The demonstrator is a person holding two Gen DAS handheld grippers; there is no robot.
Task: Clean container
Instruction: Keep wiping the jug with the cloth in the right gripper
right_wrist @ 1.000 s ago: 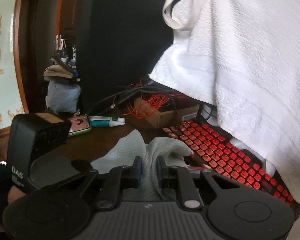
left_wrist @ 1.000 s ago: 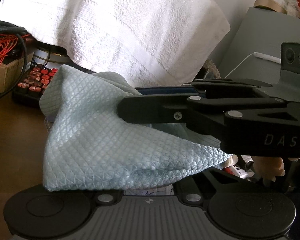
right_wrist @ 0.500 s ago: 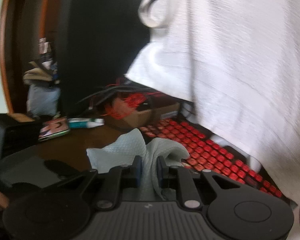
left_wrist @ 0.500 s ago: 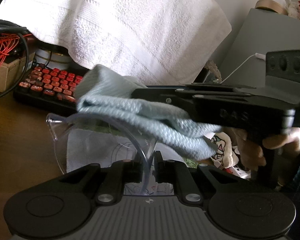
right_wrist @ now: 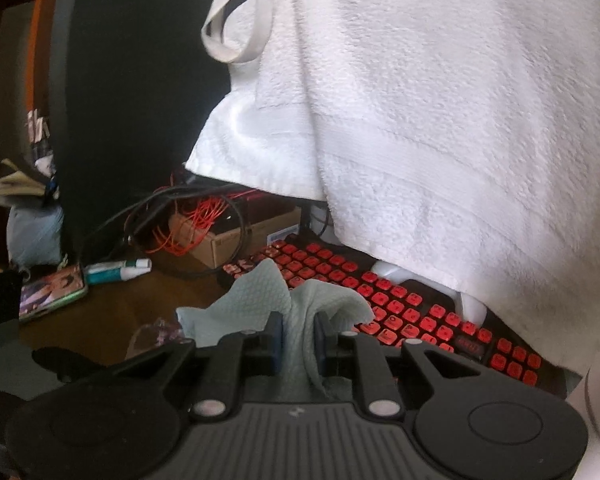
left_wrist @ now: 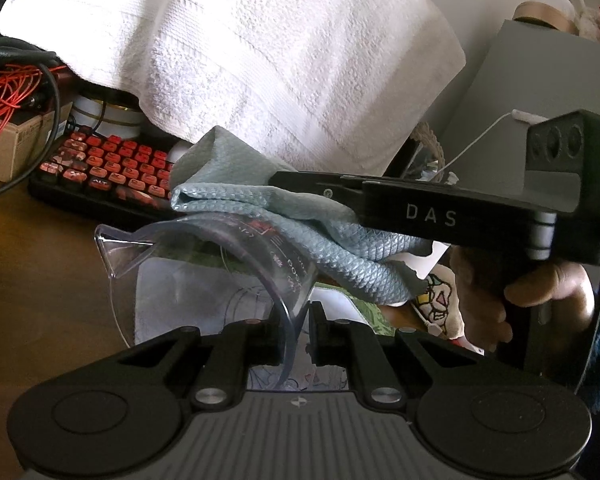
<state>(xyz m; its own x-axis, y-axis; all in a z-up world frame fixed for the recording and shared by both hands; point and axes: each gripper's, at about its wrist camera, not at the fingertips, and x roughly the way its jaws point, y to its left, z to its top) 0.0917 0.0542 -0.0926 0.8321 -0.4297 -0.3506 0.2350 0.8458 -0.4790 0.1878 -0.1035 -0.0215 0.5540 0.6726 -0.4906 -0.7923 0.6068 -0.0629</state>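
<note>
Left wrist view: left gripper pinching rim of clear measuring cup near centre, tilted on its side to expose wall for wiping; right gripper clamped on blue-grey cloth, laid against cup's upper right side, above wooden desk.

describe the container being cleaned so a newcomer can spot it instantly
Start at the big white towel draped over the back of the desk, then drop to the red-keyed keyboard below it. Just in front is the measuring cup, its rim pinched in the left gripper. It is the only see-through item, with a pour spout and printed markings.
</note>
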